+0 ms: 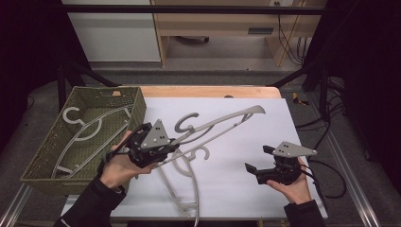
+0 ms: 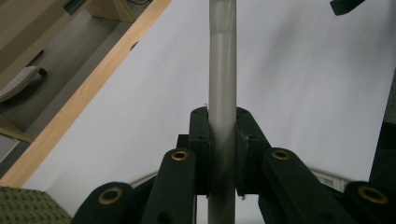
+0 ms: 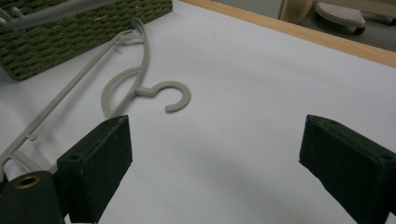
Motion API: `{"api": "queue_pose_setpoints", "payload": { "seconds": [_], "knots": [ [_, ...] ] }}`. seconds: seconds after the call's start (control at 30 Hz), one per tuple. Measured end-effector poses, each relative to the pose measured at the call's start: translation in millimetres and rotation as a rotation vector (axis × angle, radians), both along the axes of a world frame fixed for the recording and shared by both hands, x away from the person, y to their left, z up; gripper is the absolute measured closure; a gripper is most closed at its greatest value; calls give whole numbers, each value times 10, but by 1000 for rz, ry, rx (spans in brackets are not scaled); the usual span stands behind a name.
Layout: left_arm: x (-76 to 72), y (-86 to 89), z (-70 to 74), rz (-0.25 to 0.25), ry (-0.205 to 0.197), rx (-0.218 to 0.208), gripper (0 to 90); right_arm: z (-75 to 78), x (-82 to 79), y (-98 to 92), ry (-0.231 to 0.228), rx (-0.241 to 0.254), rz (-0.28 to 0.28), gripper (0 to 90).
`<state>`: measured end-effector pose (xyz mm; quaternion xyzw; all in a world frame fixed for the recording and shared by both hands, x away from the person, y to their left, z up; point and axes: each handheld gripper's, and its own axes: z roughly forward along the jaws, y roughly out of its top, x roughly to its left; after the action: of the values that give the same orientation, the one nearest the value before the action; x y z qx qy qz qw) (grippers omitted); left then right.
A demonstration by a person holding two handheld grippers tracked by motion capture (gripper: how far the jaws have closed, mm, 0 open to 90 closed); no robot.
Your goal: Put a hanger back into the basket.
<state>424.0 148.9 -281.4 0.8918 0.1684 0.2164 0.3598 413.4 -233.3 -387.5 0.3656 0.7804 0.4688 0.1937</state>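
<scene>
A grey hanger [image 1: 215, 125] is gripped tight by the left gripper [image 1: 171, 144] and held up over the white table [image 1: 246, 189], beside the green basket [image 1: 45, 156]. Nothing is held by the wide-open right gripper [image 1: 259, 158]

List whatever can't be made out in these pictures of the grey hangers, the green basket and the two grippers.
- Grey plastic hanger lying on the white sheet: high view, its lower end runs off the bottom edge.
- Lifted grey hanger: high view, the left gripper covers its near end.
- Hanger in the green woven basket: high view, too small for detail.
- Right gripper: right gripper view, jaw bases cut off.
</scene>
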Motion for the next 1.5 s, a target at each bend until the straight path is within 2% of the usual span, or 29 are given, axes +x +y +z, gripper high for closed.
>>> {"api": "queue_pose_setpoints", "payload": {
  "seconds": [0.3,0.5,0.67,0.87,0.93,1.03,1.13,1.27,1.37,1.4,1.5],
  "knots": [
    [53,291,226,44,3,-30,797,-24,-7,-28,-3,2,-26,82],
    [131,556,363,96,16,-53,797,-39,1,-66,-11,12,-50,59],
    [180,764,410,153,14,-68,797,-56,9,-77,-10,18,-73,46],
    [215,1007,489,202,7,-95,798,-66,12,-77,-12,21,-73,47],
    [240,1107,528,213,4,-89,798,-71,15,-82,-11,19,-70,48],
    [288,1274,568,240,15,-102,798,-75,13,-79,-3,22,-74,48],
    [327,1405,580,267,16,-97,798,-80,20,-81,-10,17,-70,48],
    [387,1572,560,297,20,-65,798,-81,21,-79,-8,18,-65,48],
    [434,1664,508,318,25,-68,798,-83,22,-74,-2,18,-69,48],
    [455,1700,494,322,29,-51,798,-85,24,-73,-3,17,-69,49],
    [505,1788,437,347,41,-44,797,-88,26,-71,-4,14,-70,49]
  ]
}}
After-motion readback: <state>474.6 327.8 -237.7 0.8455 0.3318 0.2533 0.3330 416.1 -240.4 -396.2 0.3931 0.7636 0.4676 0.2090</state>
